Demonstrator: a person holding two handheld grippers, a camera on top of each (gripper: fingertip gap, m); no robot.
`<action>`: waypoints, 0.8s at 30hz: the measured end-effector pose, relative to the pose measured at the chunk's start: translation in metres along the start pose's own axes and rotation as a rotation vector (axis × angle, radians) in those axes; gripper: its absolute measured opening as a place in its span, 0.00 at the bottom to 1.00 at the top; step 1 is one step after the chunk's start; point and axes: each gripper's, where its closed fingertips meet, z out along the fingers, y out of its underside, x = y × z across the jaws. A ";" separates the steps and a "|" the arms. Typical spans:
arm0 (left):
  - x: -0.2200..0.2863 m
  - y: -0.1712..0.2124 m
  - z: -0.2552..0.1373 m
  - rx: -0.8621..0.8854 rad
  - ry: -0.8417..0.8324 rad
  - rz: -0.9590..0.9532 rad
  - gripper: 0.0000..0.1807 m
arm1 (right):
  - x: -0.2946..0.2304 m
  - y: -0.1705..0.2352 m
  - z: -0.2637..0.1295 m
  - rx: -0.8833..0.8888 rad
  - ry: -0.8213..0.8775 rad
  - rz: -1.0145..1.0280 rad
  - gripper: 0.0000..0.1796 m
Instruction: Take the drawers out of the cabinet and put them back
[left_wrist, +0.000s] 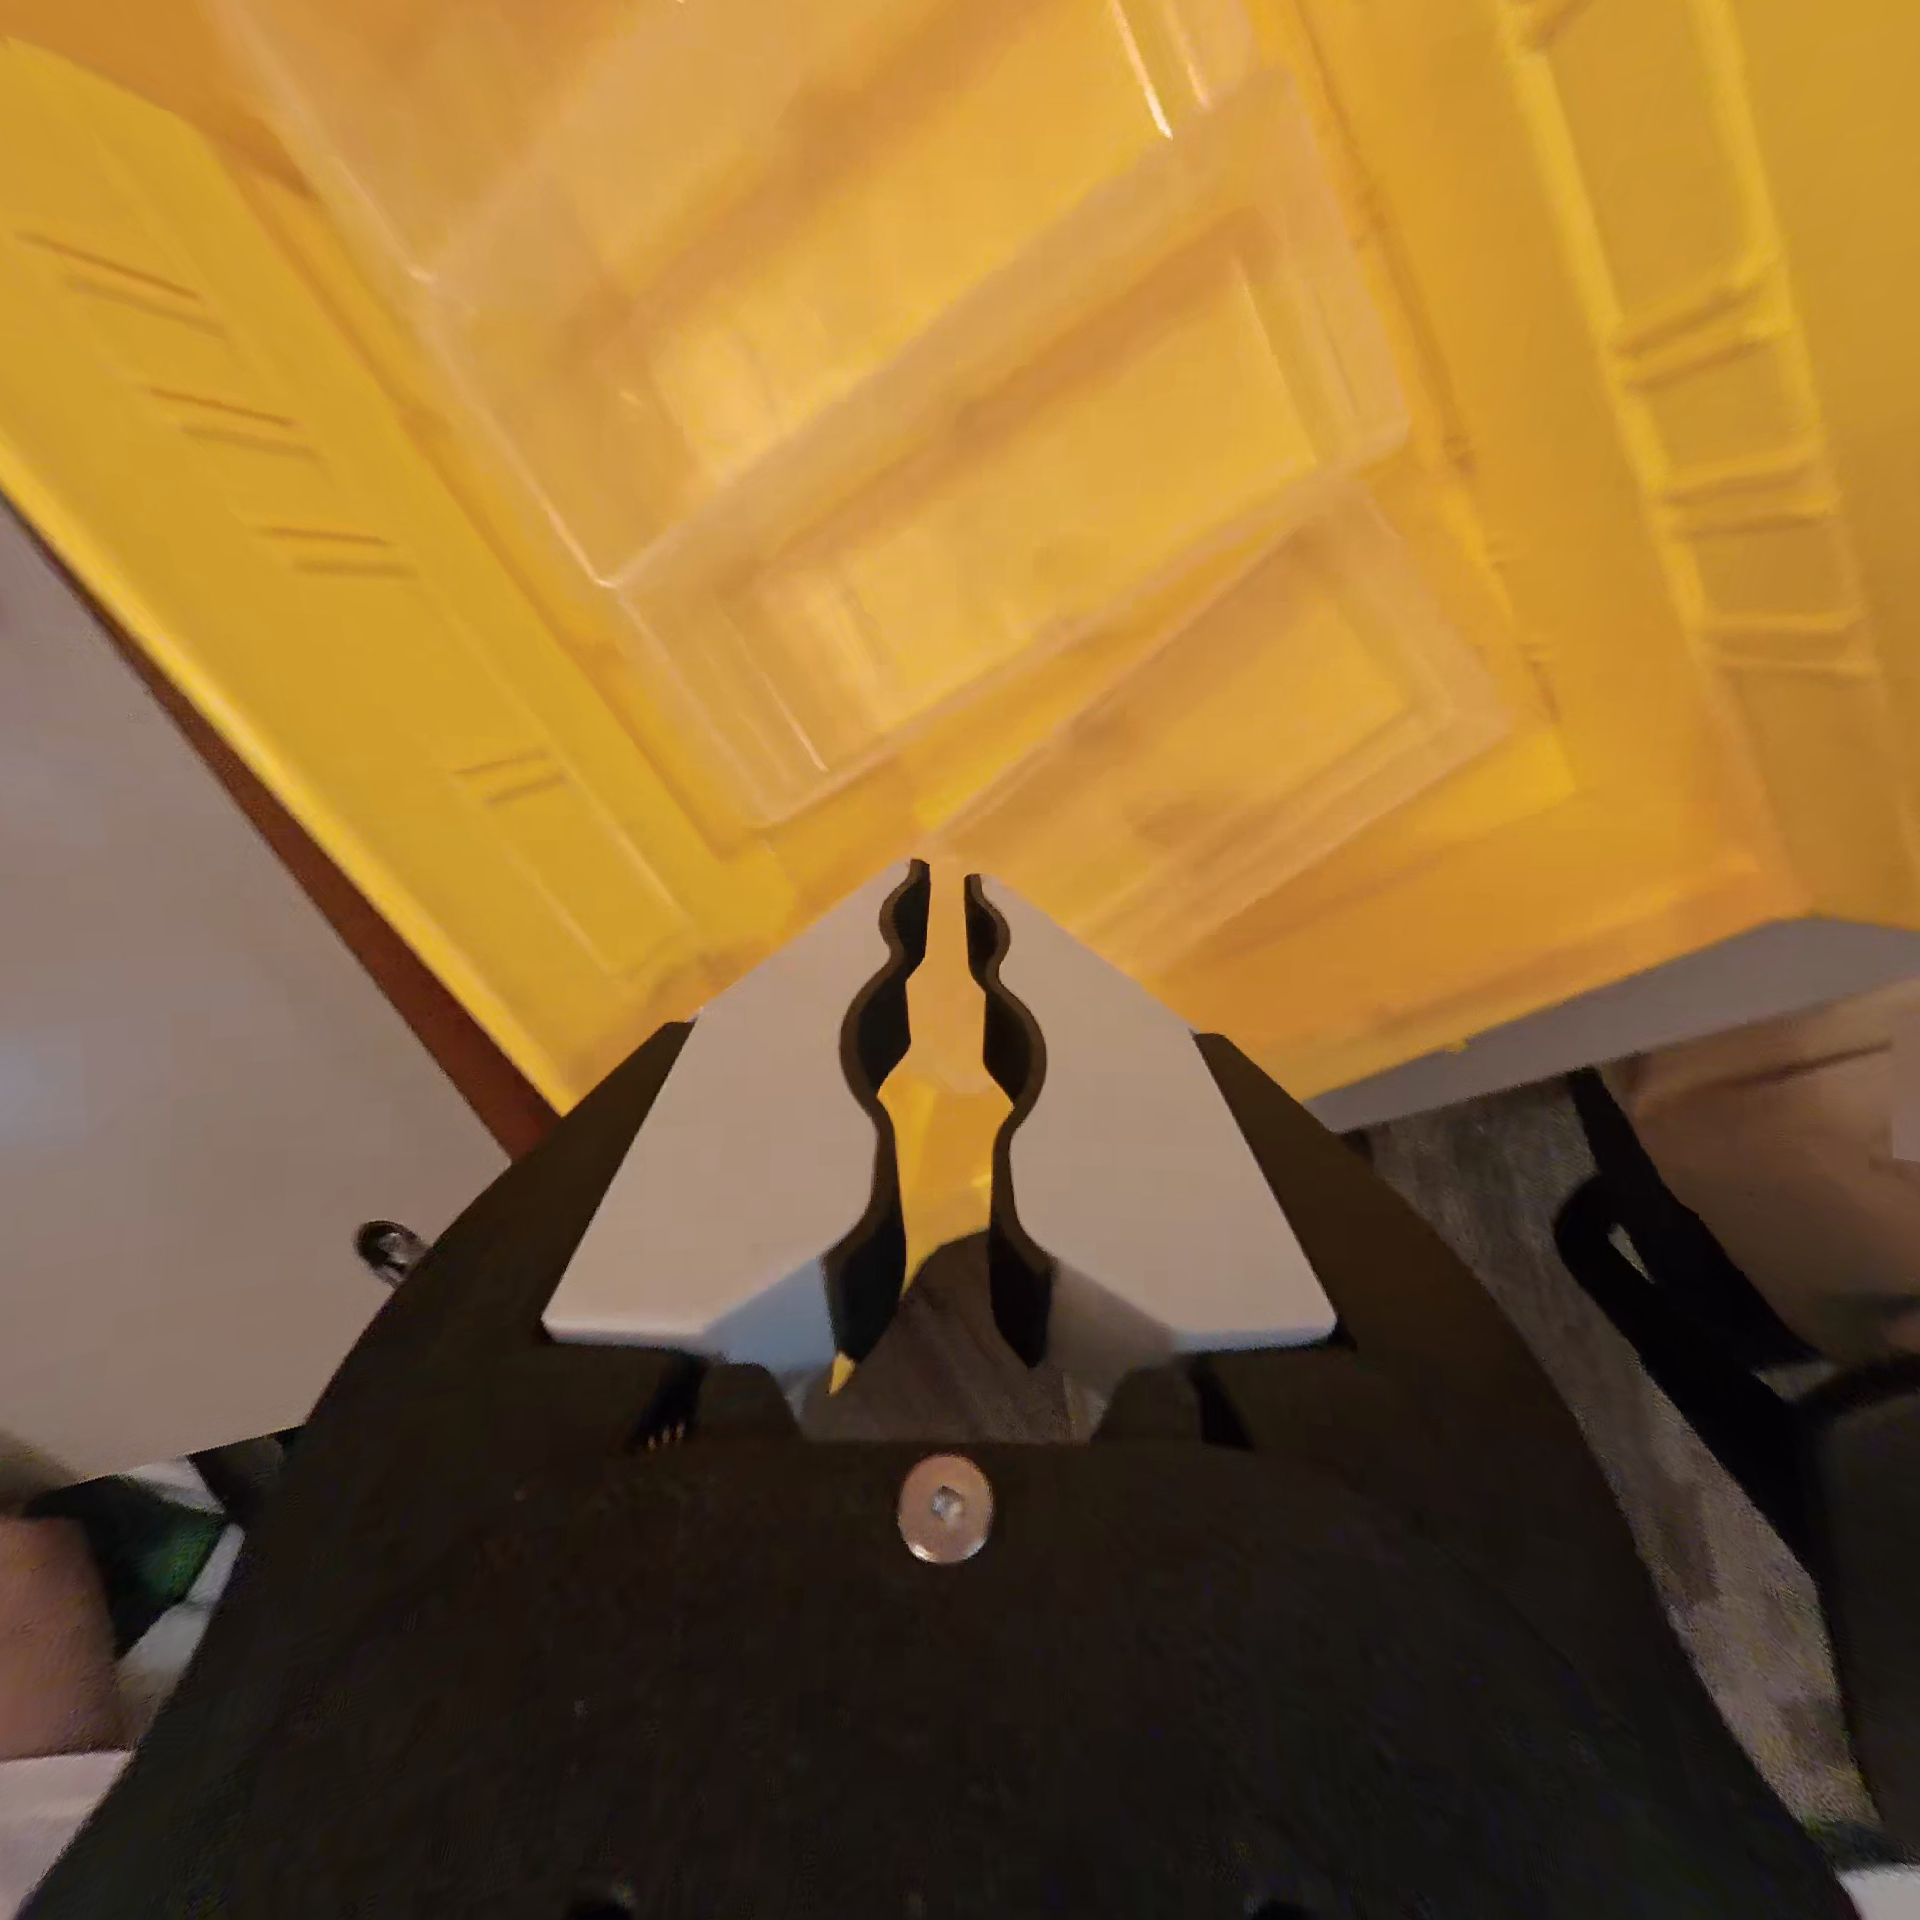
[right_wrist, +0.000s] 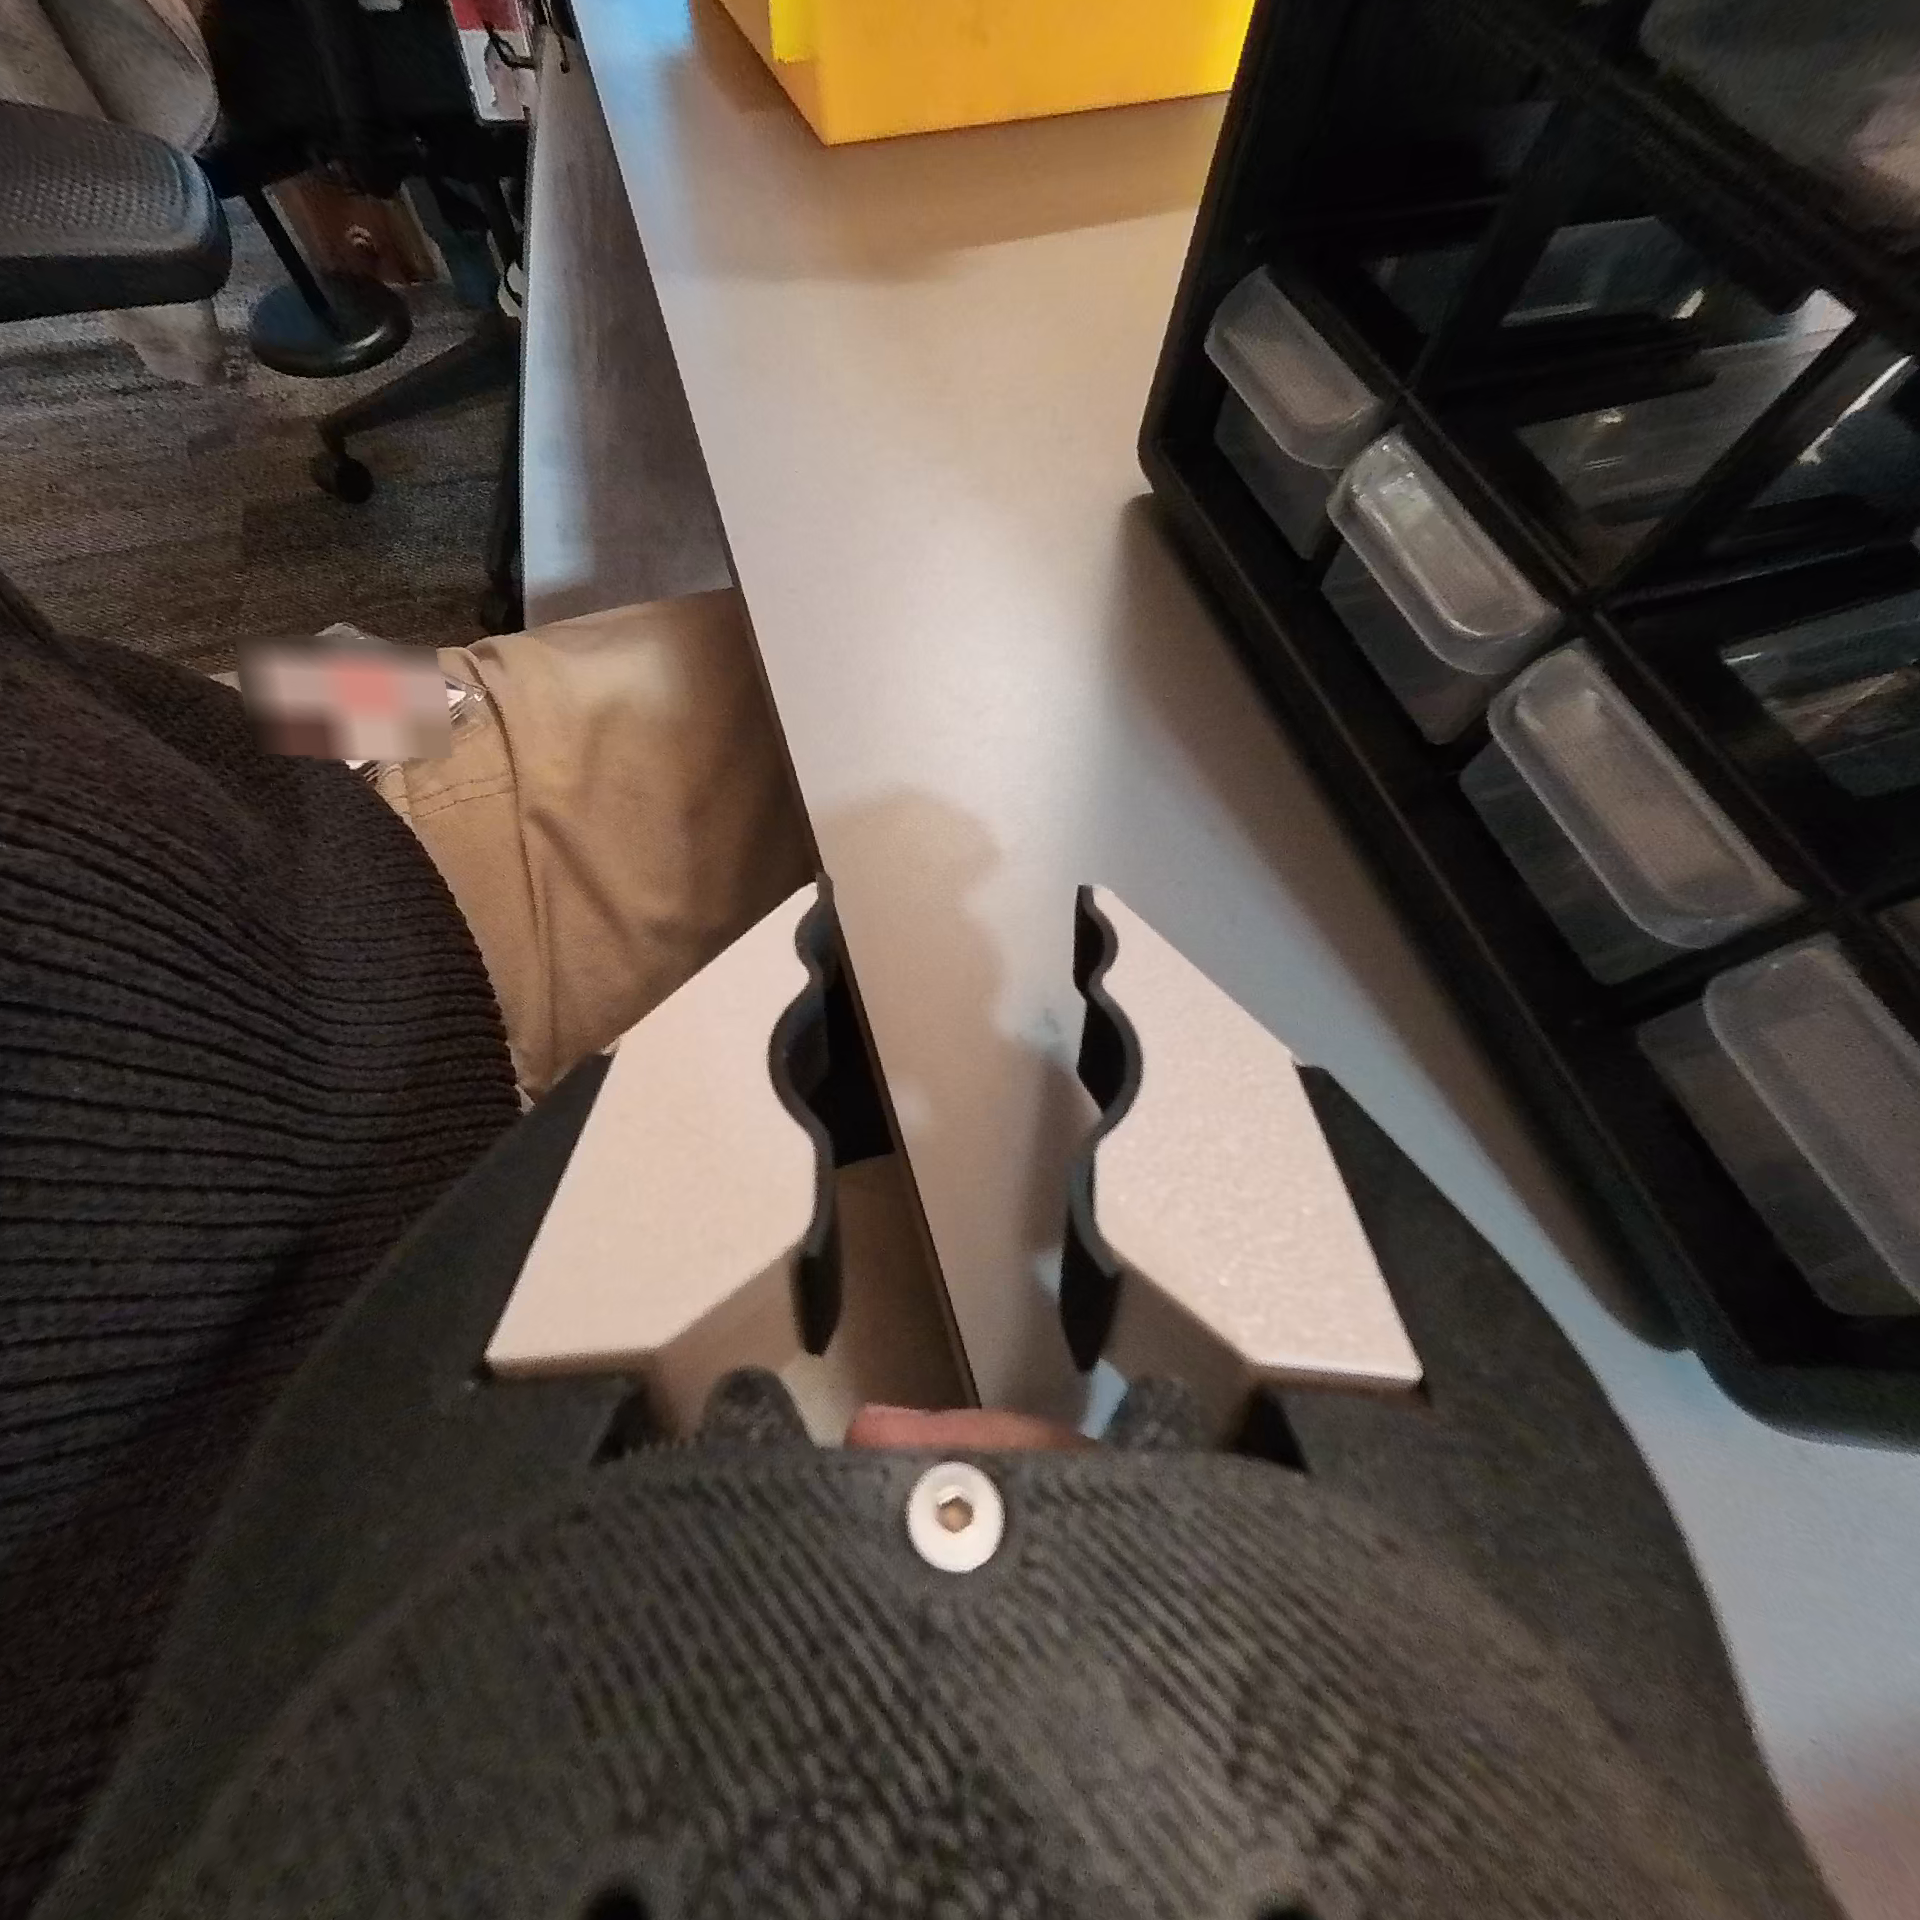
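Left gripper (left_wrist: 943, 883) fingers nearly together, tips at front of lowest clear drawer (left_wrist: 1299, 748) in yellow cabinet (left_wrist: 312, 520); grip on it cannot be confirmed. Three clear drawers visible, stacked. Right gripper (right_wrist: 951, 904) fingers apart, empty, over grey table (right_wrist: 935, 520) edge. Black cabinet (right_wrist: 1351, 665) at right: four clear drawers along nearest column.

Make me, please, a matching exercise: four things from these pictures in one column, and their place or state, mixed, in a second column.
1. left tongs
2. right tongs
3. office chair
4. black cabinet

A. stands on the floor
B. open, over the table edge
C. stands on the table
D. nearly closed, at the yellow cabinet

Pairs: 1-D, 2-B, 3-A, 4-C
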 end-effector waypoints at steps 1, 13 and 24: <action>-0.005 -0.001 0.001 0.000 -0.017 0.008 0.03 | 0.000 0.000 0.000 -0.001 0.000 0.000 0.25; -0.004 0.017 0.036 -0.190 0.038 0.124 0.17 | 0.009 0.000 -0.002 0.003 0.045 0.001 0.23; 0.000 0.012 0.026 -0.133 -0.012 0.174 0.15 | 0.010 0.002 0.000 -0.009 0.049 -0.008 0.23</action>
